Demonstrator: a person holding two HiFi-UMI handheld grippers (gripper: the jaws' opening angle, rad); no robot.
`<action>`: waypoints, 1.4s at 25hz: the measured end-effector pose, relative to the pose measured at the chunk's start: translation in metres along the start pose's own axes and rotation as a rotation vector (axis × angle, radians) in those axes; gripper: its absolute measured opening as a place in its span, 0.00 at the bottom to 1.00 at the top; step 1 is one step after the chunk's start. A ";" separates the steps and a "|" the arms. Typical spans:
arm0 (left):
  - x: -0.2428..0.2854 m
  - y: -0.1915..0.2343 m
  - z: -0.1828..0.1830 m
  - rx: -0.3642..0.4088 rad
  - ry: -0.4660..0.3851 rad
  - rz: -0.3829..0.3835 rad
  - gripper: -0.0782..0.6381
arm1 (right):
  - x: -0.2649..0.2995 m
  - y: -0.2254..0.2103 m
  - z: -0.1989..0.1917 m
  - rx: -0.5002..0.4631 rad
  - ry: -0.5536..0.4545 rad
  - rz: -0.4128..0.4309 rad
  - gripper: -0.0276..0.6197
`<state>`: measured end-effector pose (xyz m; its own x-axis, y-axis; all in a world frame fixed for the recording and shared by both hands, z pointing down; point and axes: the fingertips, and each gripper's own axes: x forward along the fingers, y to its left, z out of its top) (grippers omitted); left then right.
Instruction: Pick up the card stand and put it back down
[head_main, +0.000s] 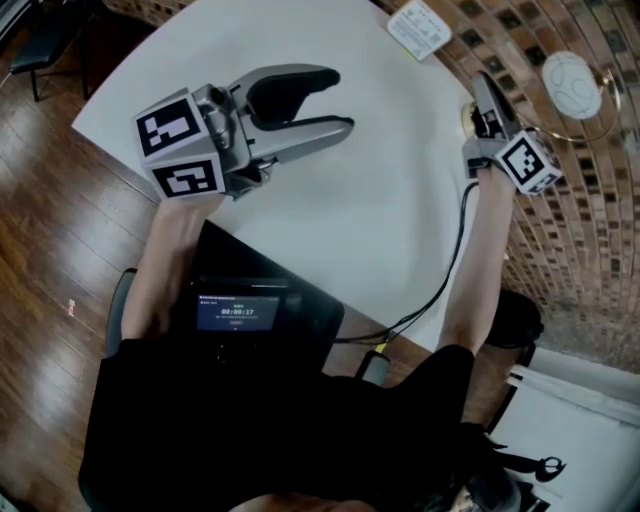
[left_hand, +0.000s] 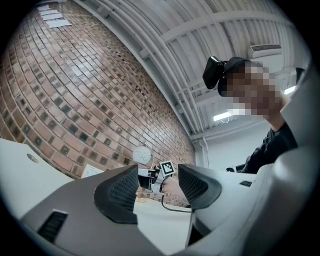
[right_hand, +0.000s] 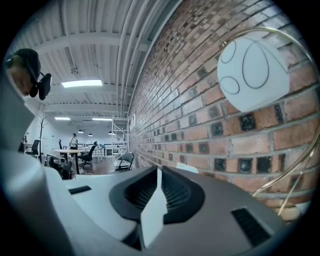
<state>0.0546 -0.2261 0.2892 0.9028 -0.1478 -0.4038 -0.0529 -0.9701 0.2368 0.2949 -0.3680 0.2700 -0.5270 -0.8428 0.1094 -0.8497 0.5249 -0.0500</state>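
Jaws of the right gripper (right_hand: 159, 172) are almost shut. Only a thin white slit shows between the two dark pads, and nothing is held in them. The card stand (right_hand: 255, 75) is not in this gripper. It is off to the right of it, close to the brick wall (head_main: 580, 230).

The stand is a thin gold wire that bends up and over, with a round white card (head_main: 572, 85) at the top (the card has a few curved lines drawn on it). In the left gripper view its little gold foot seems to sit on the white table (head_main: 400, 200), at the edge by the wall. The right gripper is just beside the foot, and no view shows if it touches it. A black cable (head_main: 462, 240) runs from that gripper back along the arm.

The left gripper (head_main: 342, 100) is well apart from the stand, over the other side of the table. Its jaws are wide open and empty. They point across the table at the right gripper and the stand.

A small white sheet (head_main: 420, 28) lies flat at the far end of the table, away from both grippers. A dark screen (head_main: 238, 312) with pale numbers on it sits close to the person's chest.
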 end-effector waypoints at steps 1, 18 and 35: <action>0.001 -0.004 0.000 0.005 0.001 -0.007 0.46 | -0.006 0.001 0.002 0.001 -0.012 -0.007 0.10; 0.006 -0.078 -0.004 0.020 0.041 -0.099 0.46 | -0.098 0.100 0.019 0.039 -0.180 0.037 0.06; 0.018 -0.150 -0.001 0.083 0.064 -0.210 0.46 | -0.192 0.241 0.020 -0.078 -0.288 0.221 0.06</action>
<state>0.0793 -0.0828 0.2471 0.9228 0.0684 -0.3792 0.1059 -0.9912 0.0789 0.1914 -0.0823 0.2171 -0.6894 -0.7017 -0.1797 -0.7174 0.6958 0.0353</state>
